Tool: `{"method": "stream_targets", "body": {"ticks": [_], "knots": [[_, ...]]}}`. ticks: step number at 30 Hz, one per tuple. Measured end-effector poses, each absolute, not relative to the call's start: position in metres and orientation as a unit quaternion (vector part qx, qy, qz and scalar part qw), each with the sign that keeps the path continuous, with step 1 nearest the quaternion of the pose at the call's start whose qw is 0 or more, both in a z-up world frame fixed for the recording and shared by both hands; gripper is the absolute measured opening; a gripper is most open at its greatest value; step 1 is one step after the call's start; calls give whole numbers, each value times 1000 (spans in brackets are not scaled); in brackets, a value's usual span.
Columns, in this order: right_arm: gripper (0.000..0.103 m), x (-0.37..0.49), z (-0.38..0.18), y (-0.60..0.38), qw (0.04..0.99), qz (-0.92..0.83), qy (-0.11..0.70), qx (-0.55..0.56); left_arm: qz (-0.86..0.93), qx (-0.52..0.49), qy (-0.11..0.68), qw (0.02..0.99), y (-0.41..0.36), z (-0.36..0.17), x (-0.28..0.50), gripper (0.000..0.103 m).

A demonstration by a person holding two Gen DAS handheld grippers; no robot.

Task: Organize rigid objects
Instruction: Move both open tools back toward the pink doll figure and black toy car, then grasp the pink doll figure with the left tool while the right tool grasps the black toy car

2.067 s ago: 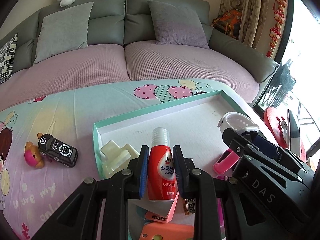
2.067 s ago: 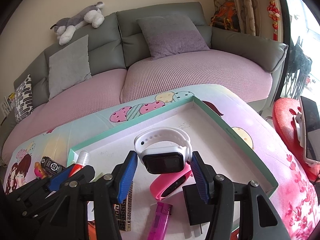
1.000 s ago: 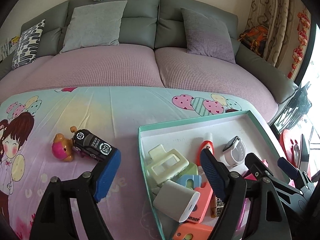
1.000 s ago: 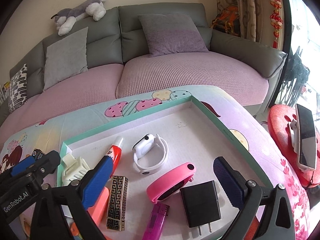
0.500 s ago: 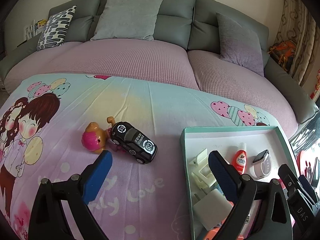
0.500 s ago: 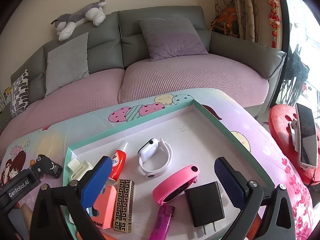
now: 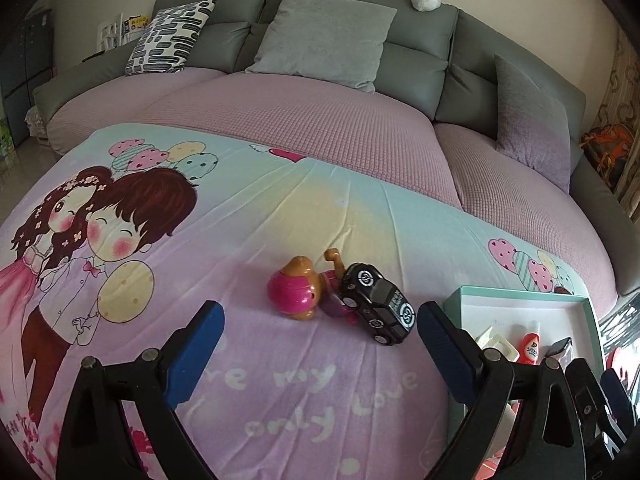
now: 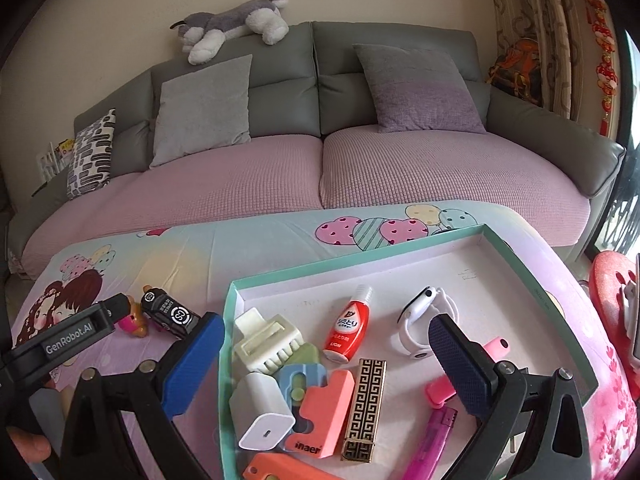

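A black toy car lies on the printed cloth, touching a pink and brown toy figure. My left gripper is open and empty, just short of both toys. The teal-rimmed box holds a red bottle, a white watch, a cream hair clip, a white charger, a gold patterned case and other small items. My right gripper is open and empty above the box. The car also shows in the right wrist view.
The grey and pink sofa with cushions runs along the back. A red stool stands at the right. The box sits at the cloth's right end.
My left gripper let go of the red bottle in the box, opened and swung left to the toy car. My right gripper released the white watch into the box and drew back.
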State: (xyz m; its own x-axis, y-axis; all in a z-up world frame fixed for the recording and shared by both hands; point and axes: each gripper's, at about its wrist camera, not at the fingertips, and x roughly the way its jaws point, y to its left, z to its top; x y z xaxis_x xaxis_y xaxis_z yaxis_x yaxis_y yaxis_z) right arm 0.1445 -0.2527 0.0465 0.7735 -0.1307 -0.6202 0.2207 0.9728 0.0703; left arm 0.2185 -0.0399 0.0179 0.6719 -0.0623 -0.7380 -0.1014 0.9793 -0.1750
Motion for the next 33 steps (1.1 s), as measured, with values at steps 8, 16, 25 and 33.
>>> {"method": "stream_targets", "body": {"ticks": [8, 16, 25, 33], "knots": [[103, 156, 40, -222, 939, -51, 331, 74, 59, -135, 401, 904, 13, 16, 216, 97], [103, 167, 32, -181, 939, -5, 340, 61, 75, -158, 405, 897, 50, 7, 216, 97], [103, 177, 20, -152, 933, 23, 355, 47, 58, -161, 407, 897, 58, 1, 226, 97], [103, 184, 15, -152, 928, 24, 367, 60, 22, -176, 424, 888, 53, -12, 238, 97]]}}
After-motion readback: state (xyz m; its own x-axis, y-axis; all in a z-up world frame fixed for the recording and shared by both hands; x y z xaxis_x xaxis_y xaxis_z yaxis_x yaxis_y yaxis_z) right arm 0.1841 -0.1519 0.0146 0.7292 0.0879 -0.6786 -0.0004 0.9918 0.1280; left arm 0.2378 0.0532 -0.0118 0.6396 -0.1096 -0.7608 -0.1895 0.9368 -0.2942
